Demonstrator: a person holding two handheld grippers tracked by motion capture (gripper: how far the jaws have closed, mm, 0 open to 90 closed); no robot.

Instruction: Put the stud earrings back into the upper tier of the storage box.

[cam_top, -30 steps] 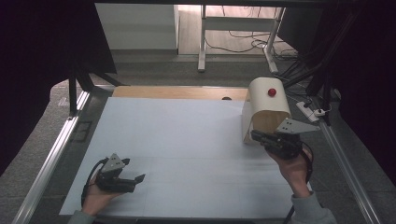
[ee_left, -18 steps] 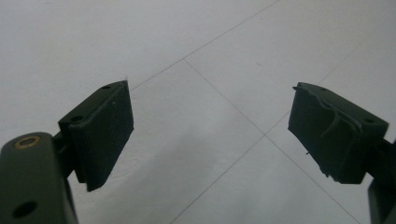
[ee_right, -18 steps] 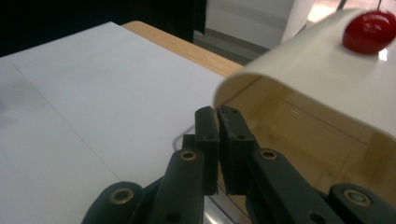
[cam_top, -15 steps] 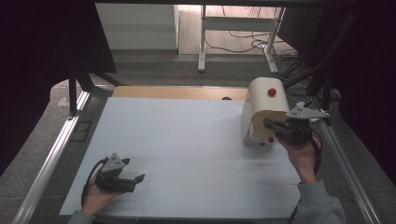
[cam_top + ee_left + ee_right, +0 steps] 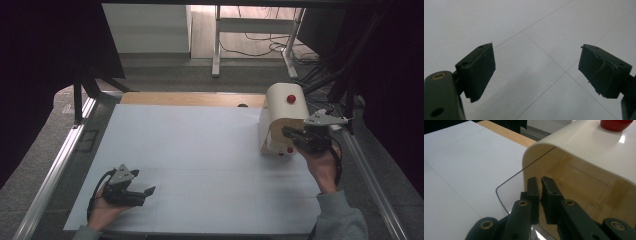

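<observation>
right tongs (image 5: pixel 540 185) pinch bread box (image 5: pixel 278 107) clear door (image 5: pixel 510 190), half-raised; opening underway | left tongs (image 5: pixel 536 72) wide, idle on counter (image 5: pixel 200 150)

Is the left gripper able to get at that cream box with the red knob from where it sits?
Probably not: the left gripper rests open at the near left of the table, far from the cream box.
</observation>
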